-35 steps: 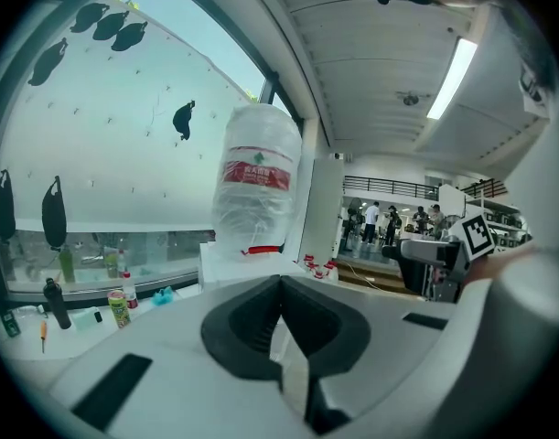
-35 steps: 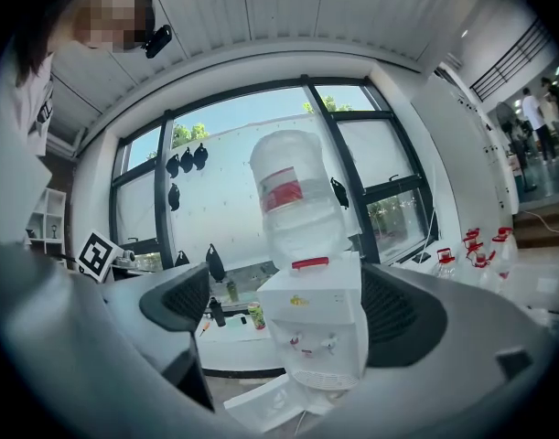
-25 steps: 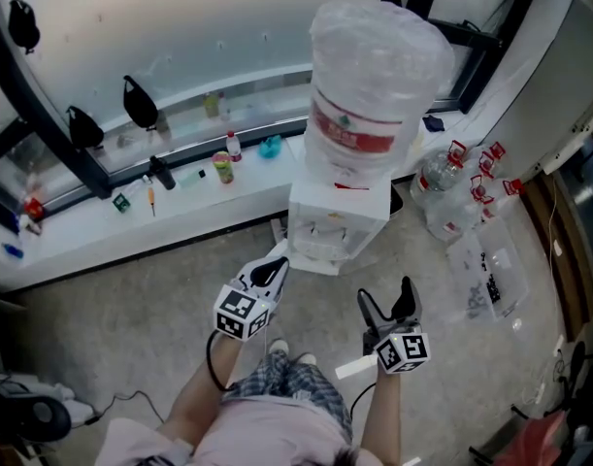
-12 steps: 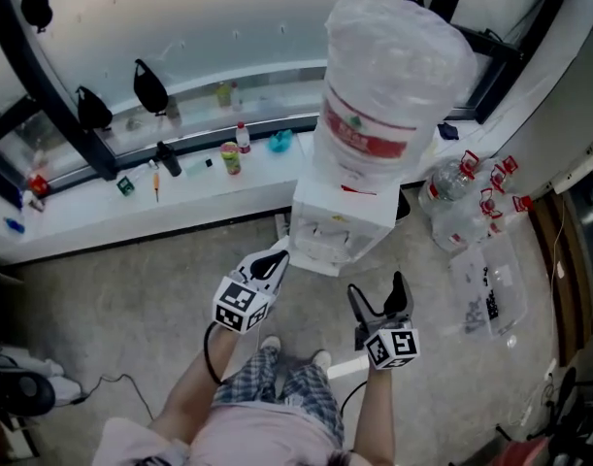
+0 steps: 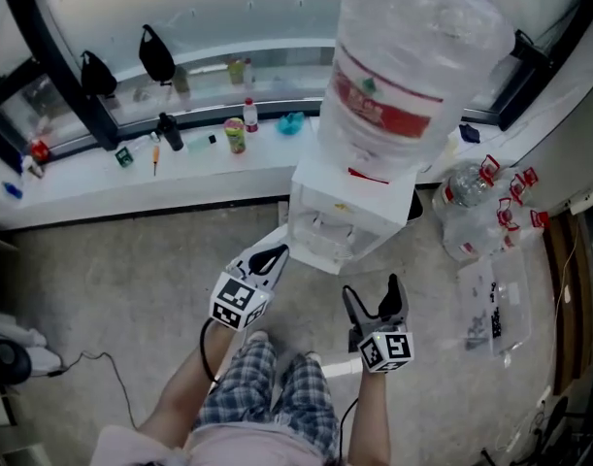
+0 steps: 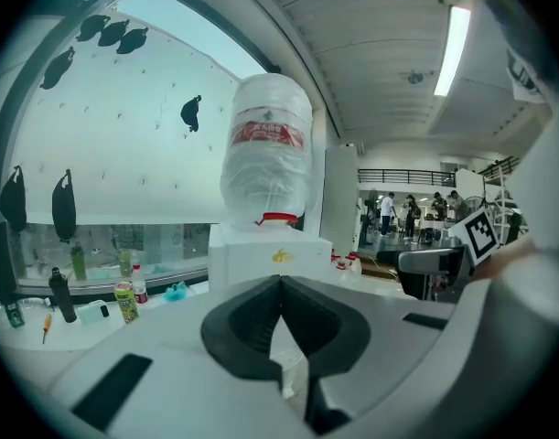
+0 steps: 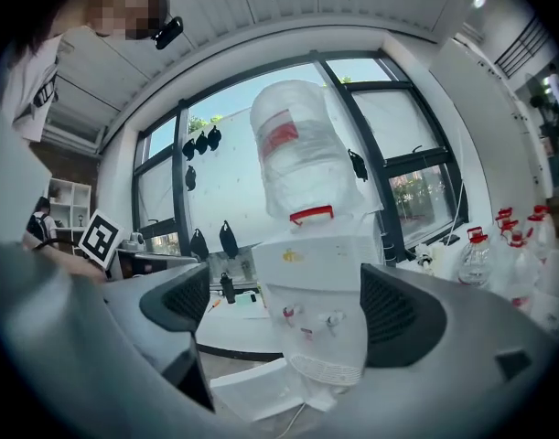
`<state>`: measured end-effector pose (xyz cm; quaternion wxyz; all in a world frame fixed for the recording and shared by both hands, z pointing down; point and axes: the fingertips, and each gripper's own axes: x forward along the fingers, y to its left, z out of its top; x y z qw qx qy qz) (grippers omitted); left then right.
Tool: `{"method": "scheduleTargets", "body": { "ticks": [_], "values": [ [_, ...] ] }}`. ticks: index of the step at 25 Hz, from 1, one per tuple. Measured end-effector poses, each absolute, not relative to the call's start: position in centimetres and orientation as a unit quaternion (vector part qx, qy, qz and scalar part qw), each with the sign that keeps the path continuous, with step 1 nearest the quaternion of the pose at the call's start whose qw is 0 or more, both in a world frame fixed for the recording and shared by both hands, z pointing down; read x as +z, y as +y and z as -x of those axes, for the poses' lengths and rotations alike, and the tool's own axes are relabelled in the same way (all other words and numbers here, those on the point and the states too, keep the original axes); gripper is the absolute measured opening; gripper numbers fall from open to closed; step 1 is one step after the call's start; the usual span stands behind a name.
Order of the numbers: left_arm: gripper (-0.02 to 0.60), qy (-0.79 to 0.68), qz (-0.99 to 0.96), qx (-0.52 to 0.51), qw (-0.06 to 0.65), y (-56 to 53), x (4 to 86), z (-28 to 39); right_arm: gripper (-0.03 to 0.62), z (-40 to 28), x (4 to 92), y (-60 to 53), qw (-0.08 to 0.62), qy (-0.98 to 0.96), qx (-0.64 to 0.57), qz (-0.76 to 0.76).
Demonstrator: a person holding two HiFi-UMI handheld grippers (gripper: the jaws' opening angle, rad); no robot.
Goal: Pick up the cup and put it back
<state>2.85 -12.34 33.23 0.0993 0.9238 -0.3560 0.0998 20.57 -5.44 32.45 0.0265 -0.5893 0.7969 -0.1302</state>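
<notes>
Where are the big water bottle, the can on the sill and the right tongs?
Bottle [image 5: 412, 56], head view, on its clear side.
Can [image 5: 236, 139], head view, on its body.
Right tongs [image 5: 370, 287], head view, between the open tips.

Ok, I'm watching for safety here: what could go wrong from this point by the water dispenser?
1. The left hand-held gripper has its jaws shut on what looks like a thin clear cup; it could crumple or slip out.
2. The right hand-held gripper is open and faces the water dispenser; a forward swing might knock its taps.
3. A cable lies on the floor at the person's left, a possible snag.
</notes>
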Motion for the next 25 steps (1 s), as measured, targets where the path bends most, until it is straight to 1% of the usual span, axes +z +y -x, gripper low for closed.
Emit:
{"method": "scheduleTargets", "body": {
  "ticks": [2,5,9,14,20,25],
  "values": [
    [0.025,-0.353,-0.926,0.098,0.090,-12.4,36.1,-3.1,0.509,-20.8,35.5,-5.6,0.033,0.796,-0.127,0.591],
    [0.025,-0.346,-0.931,0.087,0.077,-12.7,41.2,-3.2,0.509,-20.7,40.3,-5.8,0.025,0.803,-0.097,0.587],
    [0.025,-0.335,-0.935,0.072,0.094,-13.6,49.7,-3.3,0.509,-20.5,48.2,-6.8,0.032,0.811,-0.091,0.578],
    [0.025,-0.343,-0.932,0.074,0.088,-15.2,60.8,-3.4,0.509,-20.5,58.8,-7.8,0.049,0.816,-0.105,0.566],
    [0.025,-0.338,-0.936,0.073,0.070,-16.5,73.4,-4.2,0.509,-20.2,71.3,-8.4,0.029,0.829,-0.084,0.552],
    [0.025,-0.325,-0.941,0.080,0.055,-17.8,81.2,-5.1,0.509,-20.5,79.2,-9.9,0.008,0.833,-0.067,0.548]
  ]
}}
